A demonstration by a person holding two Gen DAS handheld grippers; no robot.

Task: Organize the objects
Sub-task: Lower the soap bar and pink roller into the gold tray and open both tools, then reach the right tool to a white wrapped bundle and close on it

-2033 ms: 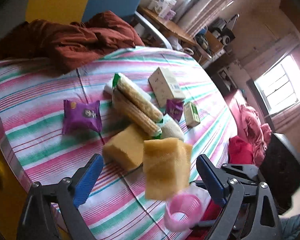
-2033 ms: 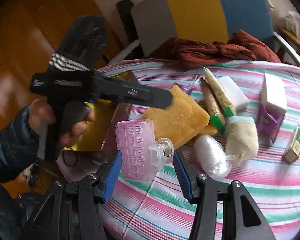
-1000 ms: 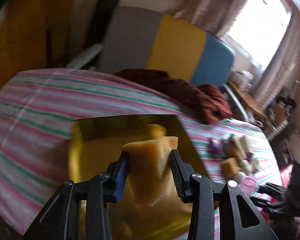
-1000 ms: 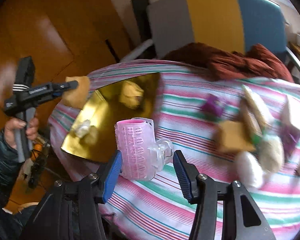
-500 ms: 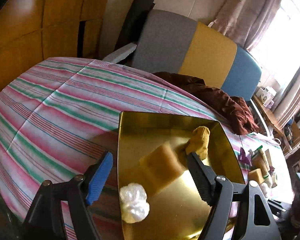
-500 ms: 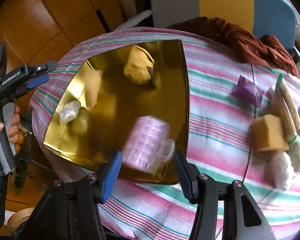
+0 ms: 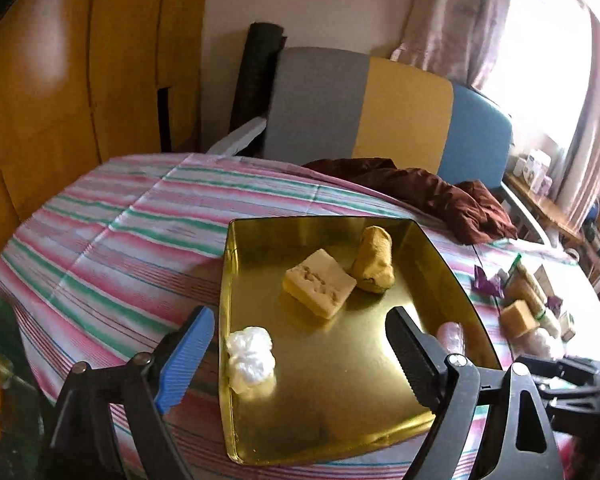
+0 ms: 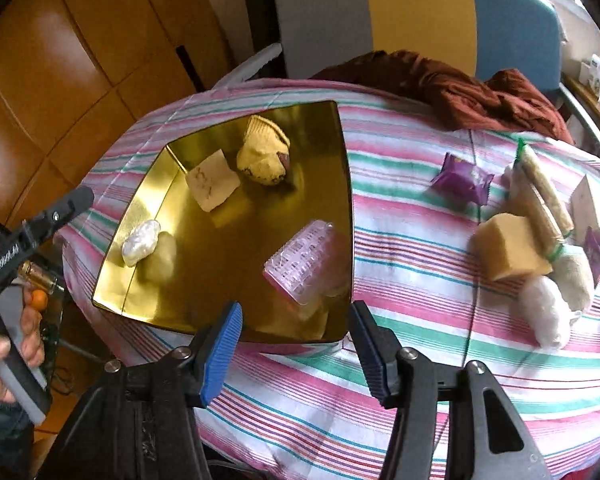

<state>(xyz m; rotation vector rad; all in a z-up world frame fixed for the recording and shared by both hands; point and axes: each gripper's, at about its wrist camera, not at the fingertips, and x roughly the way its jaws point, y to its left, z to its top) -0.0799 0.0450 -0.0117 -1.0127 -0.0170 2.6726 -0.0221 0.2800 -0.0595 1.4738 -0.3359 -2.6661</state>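
A gold tray (image 7: 340, 408) (image 8: 220, 252) lies on the striped table. In it are a yellow sponge (image 7: 320, 287) (image 8: 212, 179), a yellow cloth lump (image 7: 373, 266) (image 8: 262, 155), a white plastic wad (image 7: 251, 354) (image 8: 141, 242) and a pink ridged container (image 8: 302, 266), which shows partly behind my finger in the left wrist view (image 7: 452, 334). My left gripper (image 7: 296, 354) is open and empty above the tray's near edge. My right gripper (image 8: 296, 350) is open and empty just in front of the tray.
To the right on the table lie another yellow sponge (image 8: 508, 252), a purple packet (image 8: 464, 179), long wafer packs (image 8: 544, 196), white wads (image 8: 546, 312) and small boxes (image 8: 592, 204). A dark red cloth (image 8: 460, 88) lies at the far edge by a striped chair (image 7: 360, 108).
My left gripper let go of the sponge in the tray and drew back. My right gripper opened and dropped the pink container into the tray, then pulled back.
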